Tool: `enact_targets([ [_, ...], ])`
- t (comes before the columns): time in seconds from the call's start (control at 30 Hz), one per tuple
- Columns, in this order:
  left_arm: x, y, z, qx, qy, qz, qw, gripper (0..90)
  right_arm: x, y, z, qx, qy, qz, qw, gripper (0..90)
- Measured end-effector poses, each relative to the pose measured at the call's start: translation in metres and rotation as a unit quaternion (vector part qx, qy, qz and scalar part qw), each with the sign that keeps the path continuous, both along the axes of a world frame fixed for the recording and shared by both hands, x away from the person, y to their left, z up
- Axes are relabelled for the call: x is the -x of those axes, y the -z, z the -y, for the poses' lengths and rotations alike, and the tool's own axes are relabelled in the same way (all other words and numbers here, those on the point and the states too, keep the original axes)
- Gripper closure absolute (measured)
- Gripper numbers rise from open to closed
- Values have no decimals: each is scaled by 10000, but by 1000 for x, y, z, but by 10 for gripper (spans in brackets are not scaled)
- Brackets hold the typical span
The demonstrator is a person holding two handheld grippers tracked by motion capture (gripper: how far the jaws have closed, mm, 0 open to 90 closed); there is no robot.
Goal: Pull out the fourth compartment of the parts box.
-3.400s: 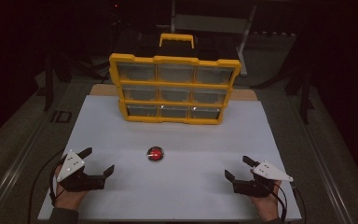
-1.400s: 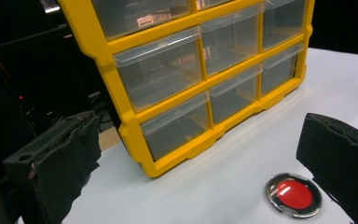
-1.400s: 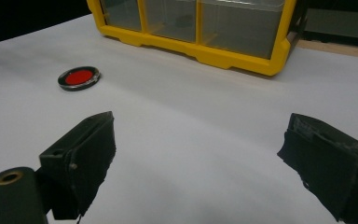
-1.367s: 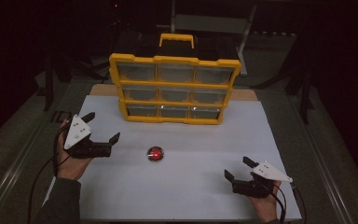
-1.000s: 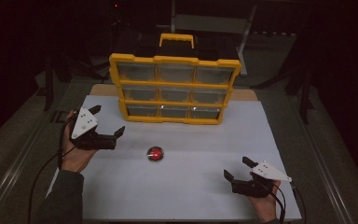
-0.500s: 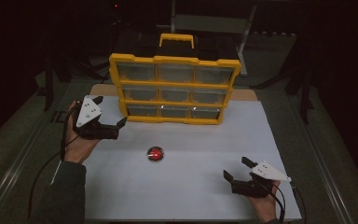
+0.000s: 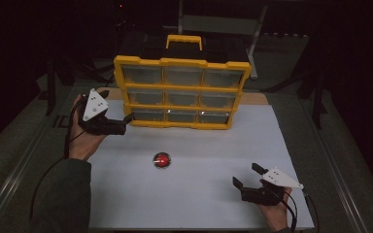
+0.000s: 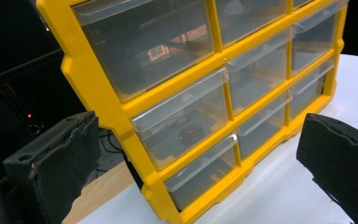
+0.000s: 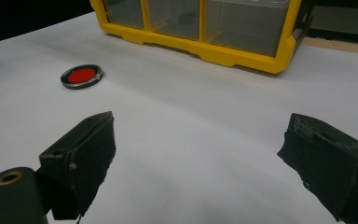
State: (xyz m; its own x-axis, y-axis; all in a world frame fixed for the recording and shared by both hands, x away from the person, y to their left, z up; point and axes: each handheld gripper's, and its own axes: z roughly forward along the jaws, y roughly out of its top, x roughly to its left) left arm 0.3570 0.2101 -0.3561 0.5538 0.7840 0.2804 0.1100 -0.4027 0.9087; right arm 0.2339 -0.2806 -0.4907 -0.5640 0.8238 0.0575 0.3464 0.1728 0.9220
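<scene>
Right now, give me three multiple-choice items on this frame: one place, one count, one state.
1. Where is the left claw?
A. over the disc
B. at the cabinet's lower left corner
C. at the sheet's near edge

2. How many clear drawers front the yellow plastic drawer cabinet?
A. six
B. nine
C. twelve

3. How is the right claw?
A. open, empty
B. shut on the disc
C. shut, empty

Key: B, its jaws flank that corner in the left gripper view; B, three rows of three; A, its jaws stand apart over the white sheet, the small round red disc lying apart.
</scene>
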Motion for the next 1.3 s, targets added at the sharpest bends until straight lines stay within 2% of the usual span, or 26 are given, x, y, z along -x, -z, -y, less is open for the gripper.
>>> enact_targets([
  [0.17,-5,-6,1,-45,5,41,10000,0,0,0,0,-4,-4,-4,10000,90],
  [0.4,-12,-14,6,-433,98,113,9990,0,-1,1,-2,12,-30,-11,10000,90],
  [0.63,-22,-17,11,-591,76,147,9981,0,-1,1,-2,6,-29,-22,10000,90],
  [1.03,-37,-17,14,-642,-26,240,9976,0,-2,1,-1,-19,-33,-24,10000,90],
  [1.17,-41,-19,13,-538,-83,314,9980,0,-2,1,-1,-13,-28,-22,10000,90],
  [1.3,-46,-19,16,-565,-80,301,9979,0,-1,1,-2,-8,-28,-17,10000,90],
])
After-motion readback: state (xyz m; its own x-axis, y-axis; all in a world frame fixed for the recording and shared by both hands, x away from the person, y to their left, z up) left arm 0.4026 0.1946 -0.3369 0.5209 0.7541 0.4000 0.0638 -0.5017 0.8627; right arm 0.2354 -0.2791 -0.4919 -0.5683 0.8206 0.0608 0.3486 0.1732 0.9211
